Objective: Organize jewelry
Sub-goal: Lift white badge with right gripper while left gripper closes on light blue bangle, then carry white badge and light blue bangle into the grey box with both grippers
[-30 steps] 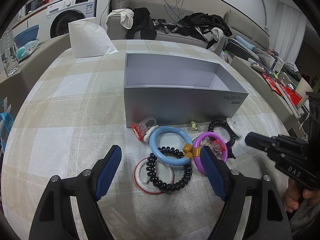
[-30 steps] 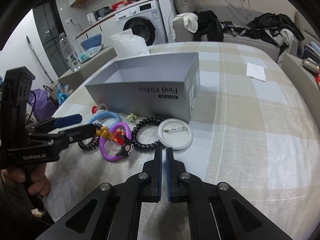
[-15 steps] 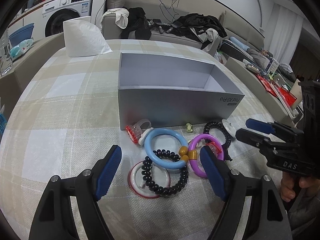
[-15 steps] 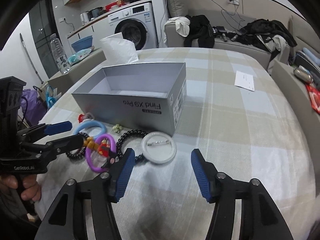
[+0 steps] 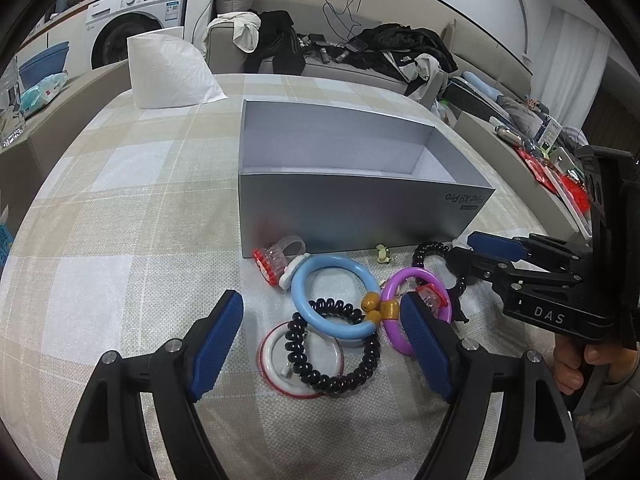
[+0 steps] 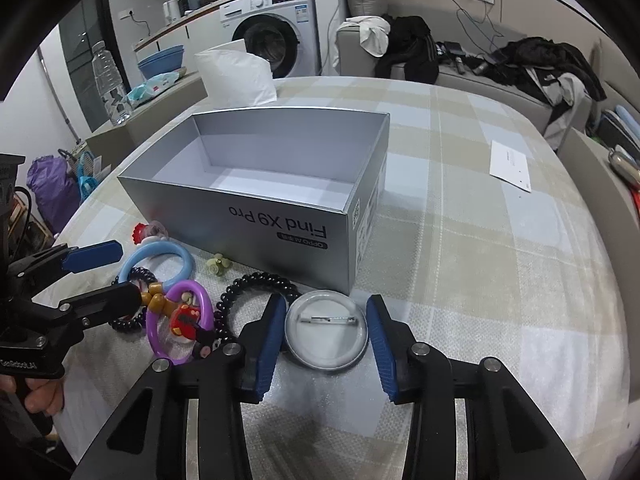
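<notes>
The white round badge [image 6: 326, 334] lies pin side up just in front of the grey box [image 6: 280, 224], near its right corner. The right gripper [image 6: 326, 346] has its blue pads on either side of the badge, jaws closing, left pad at the rim, right pad a little apart; a second ago those jaws were shut and short of it. The box's front reads "Find X9 Pro", upside down, with a small "OPPO" tag. The left gripper [image 5: 324, 344] stands wide open over the black coil band [image 5: 340, 344], blue ring [image 5: 332, 296] and purple ring [image 5: 404, 312] in front of the box, unmoved; its body reads "GenRobot.AI", the right's "DAS". Right of the box, checked cloth [image 6: 500, 280] lies free to the edge.
</notes>
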Tool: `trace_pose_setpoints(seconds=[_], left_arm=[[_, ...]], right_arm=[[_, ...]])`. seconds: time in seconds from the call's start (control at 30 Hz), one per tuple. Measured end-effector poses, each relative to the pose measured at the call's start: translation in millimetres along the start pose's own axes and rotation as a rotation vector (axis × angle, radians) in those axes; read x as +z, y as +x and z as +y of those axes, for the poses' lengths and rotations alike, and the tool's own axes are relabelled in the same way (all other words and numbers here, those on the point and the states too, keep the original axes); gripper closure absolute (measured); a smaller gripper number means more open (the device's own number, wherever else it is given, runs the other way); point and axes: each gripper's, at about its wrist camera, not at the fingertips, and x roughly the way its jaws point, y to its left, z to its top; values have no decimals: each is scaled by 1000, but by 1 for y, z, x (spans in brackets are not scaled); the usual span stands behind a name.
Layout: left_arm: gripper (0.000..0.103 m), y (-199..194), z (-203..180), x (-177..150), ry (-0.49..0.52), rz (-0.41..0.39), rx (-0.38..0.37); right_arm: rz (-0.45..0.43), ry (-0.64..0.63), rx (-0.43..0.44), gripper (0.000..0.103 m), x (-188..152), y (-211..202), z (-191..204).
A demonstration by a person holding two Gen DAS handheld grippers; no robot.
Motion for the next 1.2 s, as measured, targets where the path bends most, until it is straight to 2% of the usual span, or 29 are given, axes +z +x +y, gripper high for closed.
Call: trace_pose_setpoints(seconds=[0.1,0.17,0.27,0.33,0.5,0.57,0.6,0.73,0.97,1.2], left_arm=[[26,1,1,1,-3,4,6],[26,2,1,2,-1,4,6],[26,4,0,4,4,7,9],[39,4,0,5,5,8,6],[58,8,4,7,-23,24,-22],[75,7,6,7,-31,22,-20],[86,9,7,7,-39,32,-13],[98,6,12,6,-75,28,-25],[99,-9,6,3,-36,-11,-8],[99,-33,1,5,1,-95,-4]], right_arm=[[-3,16,14,63,-1,-2,-2],[-19,30,46,70,-2,-5,-3],[-23,41,56,70,-5,-9,-4],[-26,37,51,70,-7,-10,-3],[-32,53,57,70,-7,-11,-7],[-30,57,60,70,-8,-12,-9],[-28,57,61,70,-8,-12,-9],[-29,57,61,70,-8,-13,-9],[-44,56,68,70,-11,-18,-7],[-120,45,105,70,-16,-40,-2]])
